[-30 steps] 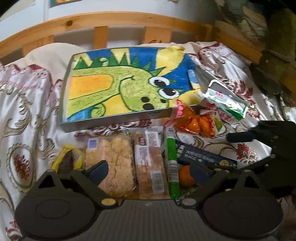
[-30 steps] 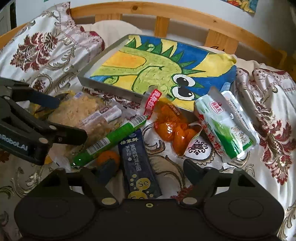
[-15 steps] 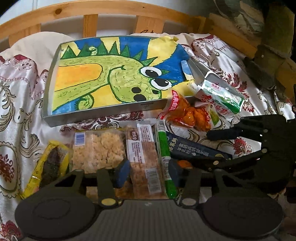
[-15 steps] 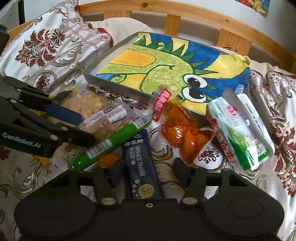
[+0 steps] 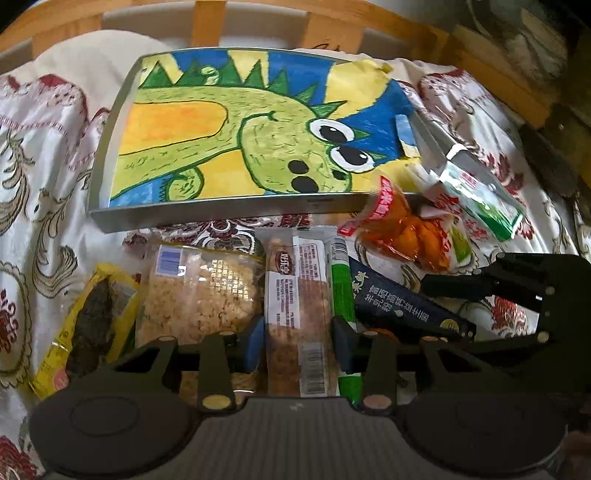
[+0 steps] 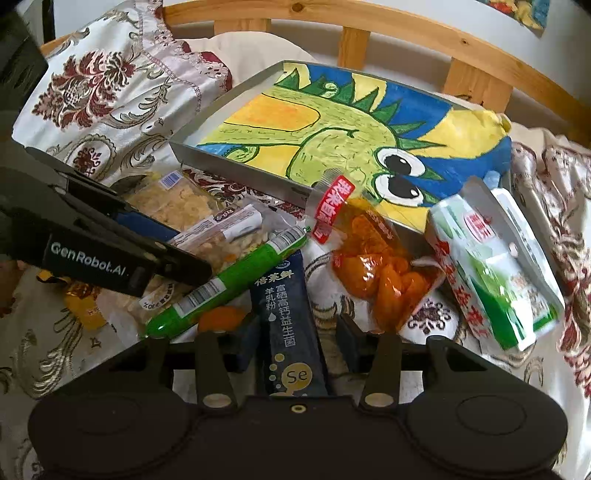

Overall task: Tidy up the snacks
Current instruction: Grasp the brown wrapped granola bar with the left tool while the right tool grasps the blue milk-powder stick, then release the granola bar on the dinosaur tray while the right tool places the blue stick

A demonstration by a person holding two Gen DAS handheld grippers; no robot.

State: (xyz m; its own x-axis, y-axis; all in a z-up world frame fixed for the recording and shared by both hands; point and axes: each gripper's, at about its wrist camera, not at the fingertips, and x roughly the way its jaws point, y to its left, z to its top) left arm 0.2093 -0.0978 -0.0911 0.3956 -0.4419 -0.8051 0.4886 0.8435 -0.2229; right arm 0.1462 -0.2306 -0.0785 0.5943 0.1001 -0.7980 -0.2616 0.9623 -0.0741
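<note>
Several snacks lie on a patterned bedcover in front of a grey tray (image 5: 221,212) lined with a dinosaur drawing. My left gripper (image 5: 298,343) is shut on a brown snack bar (image 5: 295,288) in a clear wrapper, one pad on each long side. In the right wrist view this bar (image 6: 221,236) lies beside a green sausage stick (image 6: 229,284). My right gripper (image 6: 297,343) is closing around a dark blue sachet (image 6: 284,295). A sliver of cloth still shows between the sachet and the right pad.
A crisped-rice cake (image 5: 199,295) and a yellow packet (image 5: 92,321) lie left of the bar. An orange pouch (image 6: 380,273) and a green-white pouch (image 6: 495,266) lean on the tray's near corner. A small orange thing (image 6: 221,317) sits under the stick. A wooden bed rail (image 5: 332,33) runs behind.
My left jaws came together from wide open onto the snack bar while the gripper sank toward it. My right jaws narrowed around the dark blue sachet.
</note>
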